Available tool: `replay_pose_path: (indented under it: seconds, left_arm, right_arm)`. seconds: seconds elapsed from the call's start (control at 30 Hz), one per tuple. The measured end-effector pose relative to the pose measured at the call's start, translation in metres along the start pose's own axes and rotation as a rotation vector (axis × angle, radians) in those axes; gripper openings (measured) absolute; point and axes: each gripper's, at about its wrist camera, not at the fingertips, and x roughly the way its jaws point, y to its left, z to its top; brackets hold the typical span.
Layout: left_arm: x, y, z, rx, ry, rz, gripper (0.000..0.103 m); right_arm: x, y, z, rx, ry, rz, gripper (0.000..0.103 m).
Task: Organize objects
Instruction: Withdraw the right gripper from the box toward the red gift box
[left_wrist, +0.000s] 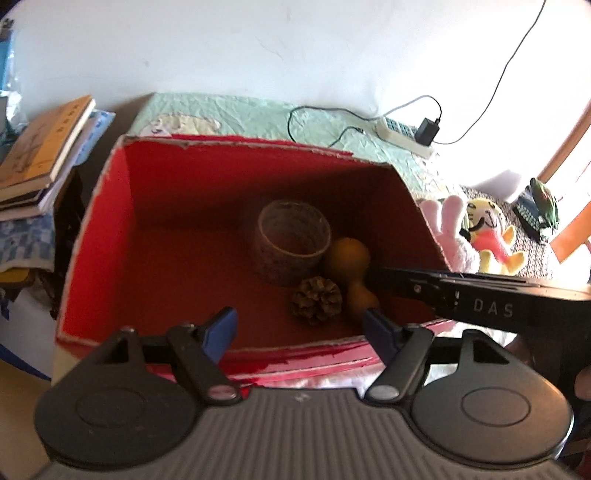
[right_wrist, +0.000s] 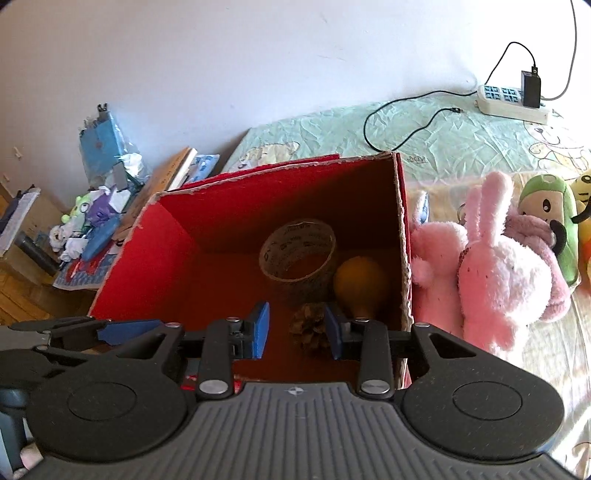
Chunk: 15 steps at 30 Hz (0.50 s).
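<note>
We found the left tongs (left_wrist: 299, 330) spread wide and empty above the near edge of the red box (left_wrist: 110, 236), touching nothing. The right tongs (right_wrist: 295, 330) stood about half open and also held nothing, their pads clear of everything below.

Inside the box, toward its right wall, sat a tape roll (right_wrist: 298, 254), with a brown gourd (right_wrist: 360, 284) just to its right and a pine cone (right_wrist: 309, 330) nearer us. In the right wrist view the pine cone showed between the right tongs, though down on the box floor. In the left wrist view the right gripper's body crossed in from the right and hid part of the gourd.

Pink plush rabbits (right_wrist: 498, 273) lay on the bed outside the box's right wall.
</note>
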Motion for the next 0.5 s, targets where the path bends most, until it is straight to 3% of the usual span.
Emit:
replay_pose_path:
  seconds: [0.23, 0.5]
  left_arm:
    - [-0.019, -0.018, -0.01, 0.003, -0.063, 0.053, 0.075]
    - [-0.027, -0.034, -0.025, 0.004, -0.065, 0.086, 0.076]
  right_arm:
    - [-0.015, 0.002, -0.009, -0.036, -0.027, 0.042, 0.036]
    - [-0.029, -0.001, -0.019, -0.054, -0.033, 0.078, 0.036]
